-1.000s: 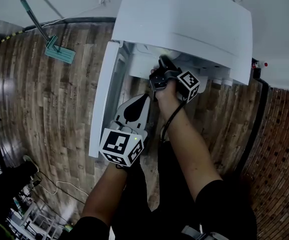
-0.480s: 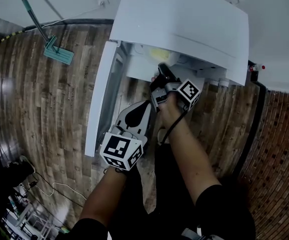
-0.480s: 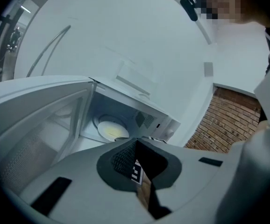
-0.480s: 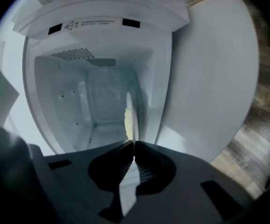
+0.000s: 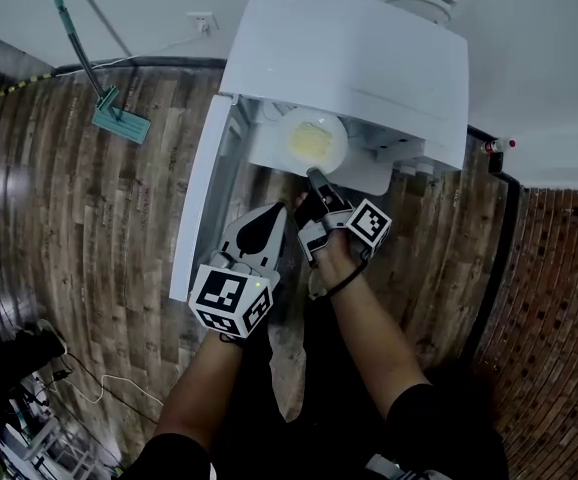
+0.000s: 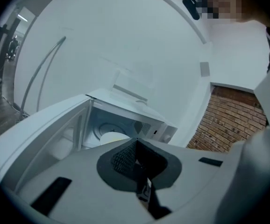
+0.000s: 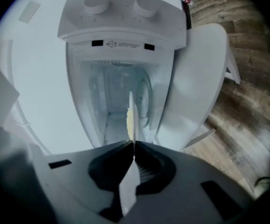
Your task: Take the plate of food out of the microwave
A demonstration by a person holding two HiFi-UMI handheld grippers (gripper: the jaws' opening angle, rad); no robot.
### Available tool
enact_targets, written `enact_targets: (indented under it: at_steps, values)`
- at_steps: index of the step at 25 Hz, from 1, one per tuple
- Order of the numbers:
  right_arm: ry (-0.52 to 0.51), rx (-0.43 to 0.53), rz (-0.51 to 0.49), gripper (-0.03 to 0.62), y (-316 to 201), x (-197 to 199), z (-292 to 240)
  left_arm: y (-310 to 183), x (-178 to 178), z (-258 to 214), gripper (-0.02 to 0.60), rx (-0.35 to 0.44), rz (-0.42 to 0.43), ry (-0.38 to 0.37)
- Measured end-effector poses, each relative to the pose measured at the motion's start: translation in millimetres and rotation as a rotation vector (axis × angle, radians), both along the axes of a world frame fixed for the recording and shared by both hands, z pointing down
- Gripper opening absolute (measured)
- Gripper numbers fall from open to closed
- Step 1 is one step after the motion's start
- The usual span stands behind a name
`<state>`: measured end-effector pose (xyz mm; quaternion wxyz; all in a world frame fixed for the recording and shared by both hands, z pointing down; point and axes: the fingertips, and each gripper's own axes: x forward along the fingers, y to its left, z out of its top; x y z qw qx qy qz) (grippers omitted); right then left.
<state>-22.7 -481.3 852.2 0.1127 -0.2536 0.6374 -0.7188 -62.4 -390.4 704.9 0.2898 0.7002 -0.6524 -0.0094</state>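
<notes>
The right gripper (image 5: 314,176) is found clamped on the near rim of the plate (image 5: 331,128). In the right gripper view the plate is seen edge-on, pinched right at the jaw tips. The plate is carried straight ahead of the jaws, roughly half out of the mouth of the microwave (image 5: 349,48). The yellow food (image 5: 309,144) is heaped at the plate's middle, beyond the pinch. The open door (image 5: 201,193) is noted to this gripper's left in the head view, apart from the plate.

The left gripper (image 5: 281,208) is closed with nothing between its jaws. It is held just beside the right gripper and a little behind it; the plate lies ahead of its tips, untouched.

Step judged: withdrawal of the plate, about halfway done. Only a thin edge is gripped, so the plate is best drawn out level and straight back along the jaw line, with no twist. Any tilt is likely to slide the food or lever the rim out of the pads. The far rim should be brought past the cavity sill before any lowering is attempted.
</notes>
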Motion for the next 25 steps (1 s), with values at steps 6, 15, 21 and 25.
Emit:
enact_targets:
  at_steps: [6, 15, 21, 25]
  values:
    - [0.006, -0.029, -0.042, 0.025, 51.5, 21.3, -43.6, 20.7, -3.8, -16.0, -0.009, -0.001, -0.019, -0.066]
    - [0.022, -0.017, -0.066, 0.025, 88.2, 49.4, -147.2, 40.1, 13.9, -101.1, -0.009, 0.024, -0.074, -0.083]
    - [-0.021, 0.024, 0.012, 0.025, 57.4, 58.0, -250.6, 24.1, 21.3, -194.1, -0.009, 0.075, -0.077, -0.137]
    - [-0.029, 0.041, 0.056, 0.025, 39.3, 62.0, -320.1, 18.3, 25.8, -246.6, -0.009, 0.094, -0.102, -0.118]
